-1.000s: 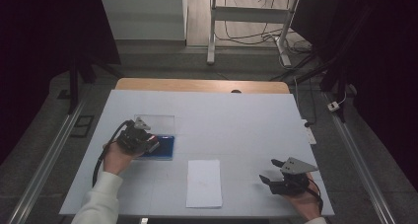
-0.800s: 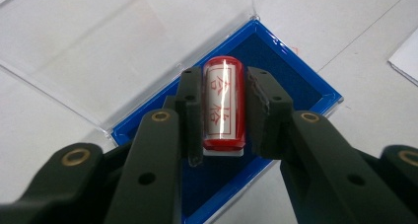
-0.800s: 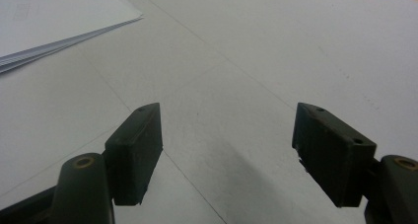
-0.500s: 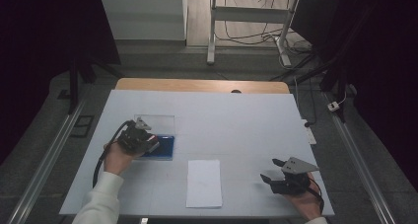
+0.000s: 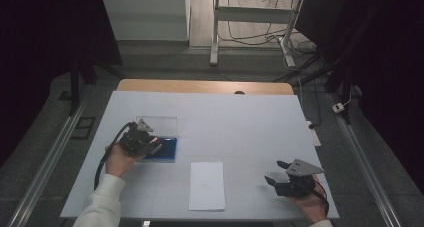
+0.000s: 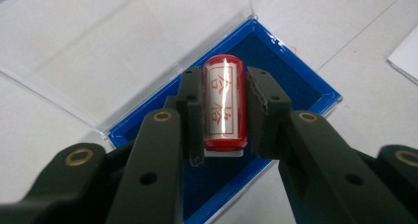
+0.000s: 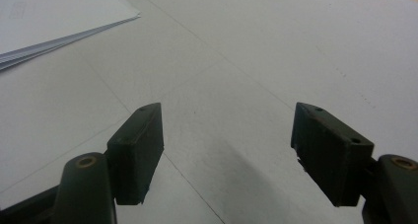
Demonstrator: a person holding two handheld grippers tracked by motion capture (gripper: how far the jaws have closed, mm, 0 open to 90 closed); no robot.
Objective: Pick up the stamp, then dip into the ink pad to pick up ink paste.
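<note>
Gripping stamp w/ L gripper (image 6: 224, 120) over table (image 5: 240, 117) | blue ink pad case (image 6: 300, 76), clear lid (image 6: 98, 51) open | stamp (image 6: 224, 103) clamped betw. pads, above pad; long axis runs along jaws, cap end away from cam | advice: press straight down, keep level, lift vertical | R gripper (image 7: 226, 150) jaws wide, empty, near paper (image 5: 207, 185)
</note>
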